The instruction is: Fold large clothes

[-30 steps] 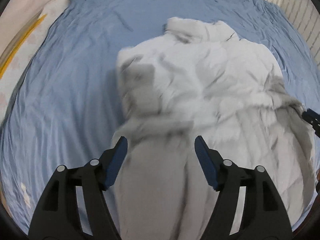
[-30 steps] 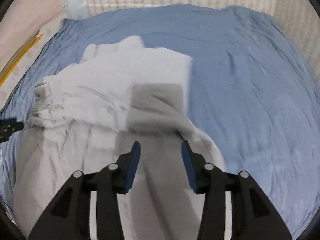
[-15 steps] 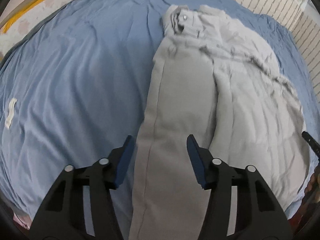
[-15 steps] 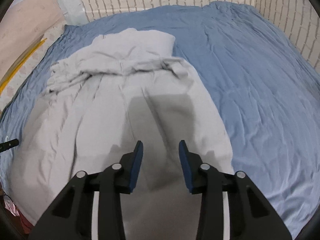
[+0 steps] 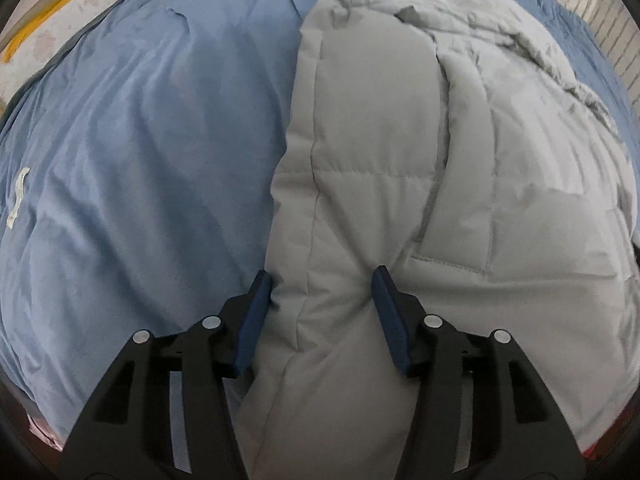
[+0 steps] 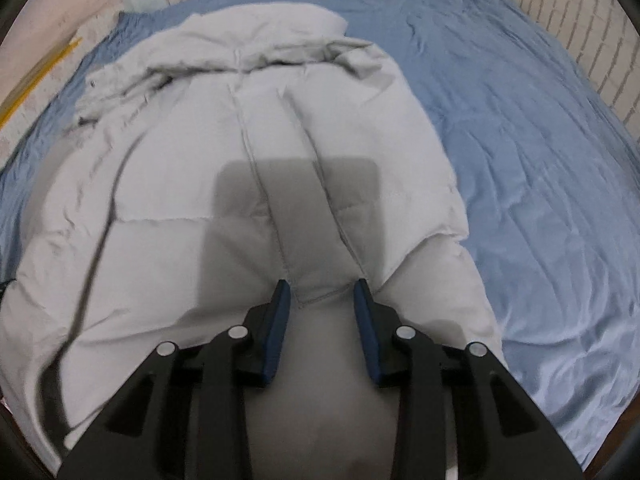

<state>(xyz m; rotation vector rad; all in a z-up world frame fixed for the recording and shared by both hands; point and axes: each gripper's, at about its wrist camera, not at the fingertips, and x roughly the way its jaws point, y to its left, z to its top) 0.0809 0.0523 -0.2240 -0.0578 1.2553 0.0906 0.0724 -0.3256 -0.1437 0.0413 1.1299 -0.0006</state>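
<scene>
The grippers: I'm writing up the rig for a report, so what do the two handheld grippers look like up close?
Both look alike. The left gripper and the right gripper each have two flat, dark blue finger pads mounted on matte black, angular linkage arms with cut-out windows. Round silver pivot pins dot each side. No cables, markings, hands or sleeves show in either wrist view.

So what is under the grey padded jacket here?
The grey padded jacket lies on a blue bedsheet, which shows around it. Anything directly beneath the jacket is covered.
</scene>
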